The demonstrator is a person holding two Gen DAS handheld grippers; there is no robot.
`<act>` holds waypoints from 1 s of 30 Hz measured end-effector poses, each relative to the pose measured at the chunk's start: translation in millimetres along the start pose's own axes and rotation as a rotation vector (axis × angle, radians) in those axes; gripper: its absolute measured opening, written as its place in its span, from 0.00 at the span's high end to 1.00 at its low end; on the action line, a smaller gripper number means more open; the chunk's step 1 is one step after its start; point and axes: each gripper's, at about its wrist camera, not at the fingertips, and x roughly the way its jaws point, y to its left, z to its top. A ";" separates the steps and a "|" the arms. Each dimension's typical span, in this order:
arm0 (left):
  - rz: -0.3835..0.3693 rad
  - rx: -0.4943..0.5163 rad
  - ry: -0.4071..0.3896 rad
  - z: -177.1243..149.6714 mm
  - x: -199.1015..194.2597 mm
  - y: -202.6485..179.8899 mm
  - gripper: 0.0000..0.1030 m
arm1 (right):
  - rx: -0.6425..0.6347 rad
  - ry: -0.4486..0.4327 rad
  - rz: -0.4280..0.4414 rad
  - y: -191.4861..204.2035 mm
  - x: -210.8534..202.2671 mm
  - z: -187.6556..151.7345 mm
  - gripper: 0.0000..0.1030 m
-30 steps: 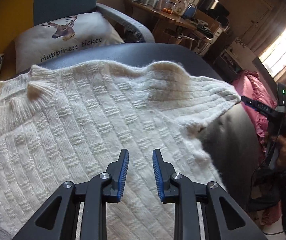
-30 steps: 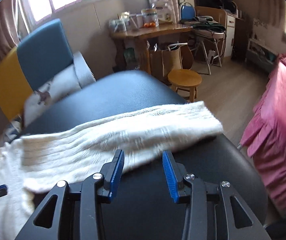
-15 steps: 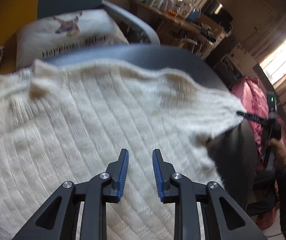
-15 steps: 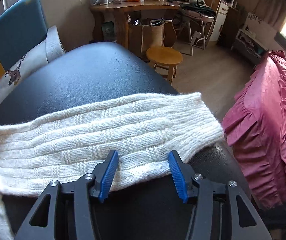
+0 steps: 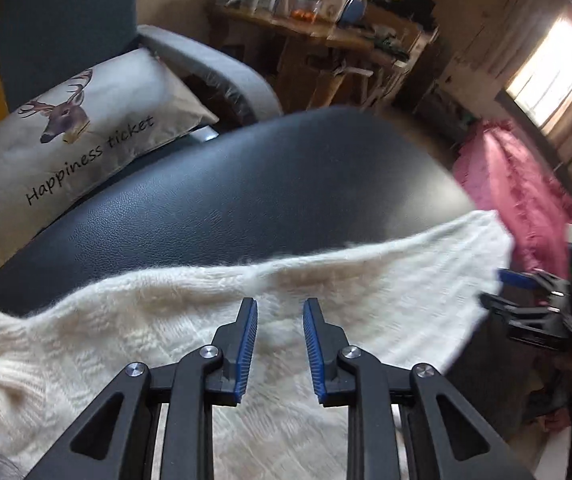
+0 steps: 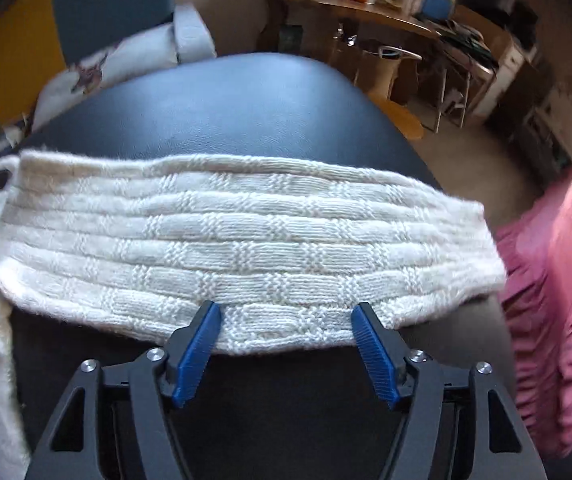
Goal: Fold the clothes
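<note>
On the black leather surface (image 6: 245, 112) a cream cable-knit sweater (image 6: 245, 240) lies spread, its sleeve stretched sideways. The right gripper (image 6: 286, 312), whose jaws have just been opening, stands wide over the sleeve's near edge, pressing nothing. The left gripper (image 5: 279, 308) hovers narrowly parted above the sweater body, empty.

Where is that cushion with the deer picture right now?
In the left wrist view the deer cushion sits upper left, leaning on the blue chair, just beyond the black padded surface where the white sweater lies.
</note>
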 end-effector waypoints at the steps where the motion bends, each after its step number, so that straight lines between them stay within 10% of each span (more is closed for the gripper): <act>1: 0.020 -0.001 0.019 0.2 10.8 -0.6 0.79 | 0.020 -0.001 0.006 -5.9 -1.8 -7.0 0.26; 11: -0.008 -0.073 -0.071 -18.0 -17.9 5.3 0.80 | 0.065 -0.045 0.022 -15.2 -11.2 -11.1 0.20; 18: -0.171 -0.045 -0.115 -83.5 -61.2 -13.6 0.80 | -0.148 -0.202 0.204 75.3 -55.9 13.2 0.21; 23: -0.278 -0.061 -0.031 -120.2 -43.2 -31.3 0.80 | -0.281 -0.111 0.202 141.2 -12.9 30.1 0.21; 30: -0.344 -0.046 0.006 -148.5 -30.4 -40.0 0.85 | -0.241 -0.043 0.111 123.3 39.4 32.6 0.06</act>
